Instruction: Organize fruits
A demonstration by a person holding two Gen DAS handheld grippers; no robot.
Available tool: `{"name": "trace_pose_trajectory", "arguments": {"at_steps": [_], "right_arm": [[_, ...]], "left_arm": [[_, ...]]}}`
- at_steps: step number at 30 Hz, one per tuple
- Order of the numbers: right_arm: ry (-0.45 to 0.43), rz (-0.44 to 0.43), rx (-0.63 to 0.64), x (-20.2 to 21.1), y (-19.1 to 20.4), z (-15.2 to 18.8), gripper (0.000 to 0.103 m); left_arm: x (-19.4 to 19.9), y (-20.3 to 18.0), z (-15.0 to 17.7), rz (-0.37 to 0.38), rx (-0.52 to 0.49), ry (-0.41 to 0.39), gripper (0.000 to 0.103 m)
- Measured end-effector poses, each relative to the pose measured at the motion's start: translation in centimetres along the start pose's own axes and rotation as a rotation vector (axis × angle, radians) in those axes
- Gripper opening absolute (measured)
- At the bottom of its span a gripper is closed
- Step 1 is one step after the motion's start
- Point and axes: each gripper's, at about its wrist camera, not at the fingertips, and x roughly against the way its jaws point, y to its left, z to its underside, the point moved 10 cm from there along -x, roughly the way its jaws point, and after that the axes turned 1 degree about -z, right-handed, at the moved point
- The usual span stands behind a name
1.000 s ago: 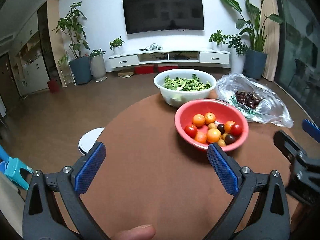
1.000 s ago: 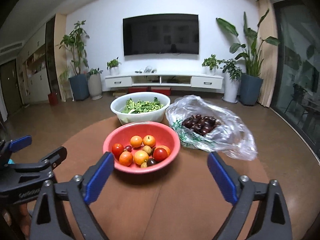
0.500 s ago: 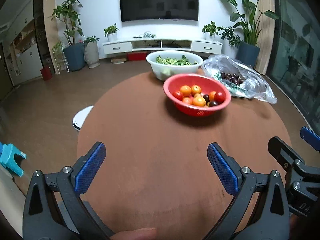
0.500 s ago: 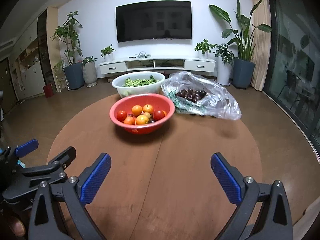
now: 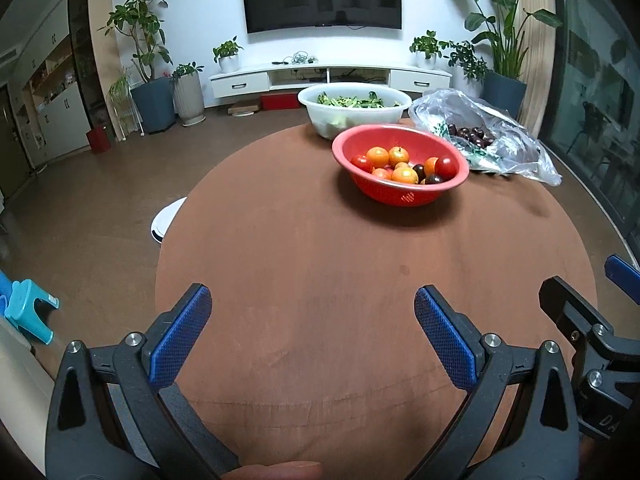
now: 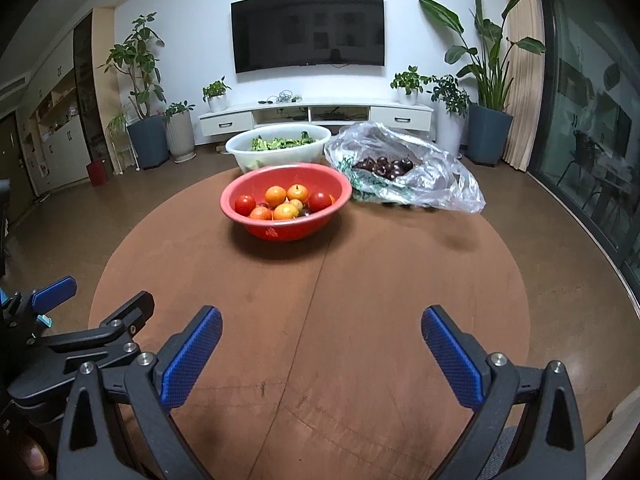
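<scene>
A red bowl [image 5: 404, 197] [image 6: 280, 232] with several orange, red and dark fruits stands on the far half of the round brown table [image 5: 320, 264] [image 6: 360, 272]. A clear plastic bag [image 5: 516, 140] [image 6: 440, 176] of dark cherries lies to its right. My left gripper [image 5: 312, 300] is open and empty over the near table edge. My right gripper [image 6: 322, 322] is open and empty, also at the near edge. Each gripper shows at the side of the other's view.
A white bowl [image 5: 320, 114] [image 6: 244, 156] of green leaves stands behind the red bowl. A white stool [image 5: 166, 222] stands on the floor left of the table. A blue plastic stool [image 5: 28, 312] is at the far left.
Both grippers have pulled back from the red bowl toward the near edge of the table. The bowl and bag now look farther away. Both stay open.
</scene>
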Motion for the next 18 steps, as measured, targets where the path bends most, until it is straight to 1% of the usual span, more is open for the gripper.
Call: {"name": "trace_pose_trajectory", "arguments": {"at_steps": [8,18], "right_arm": [[0.016,0.018,-0.019,-0.6,-1.1,0.6,0.102],[0.037,0.03,-0.018,-0.9,-1.4,1.4,0.102]], "left_arm": [[-1.1,0.3,0.0,-0.011,0.005,0.02,0.103],[-2.2,0.5,0.4,-0.011,0.014,0.04,0.103]]}}
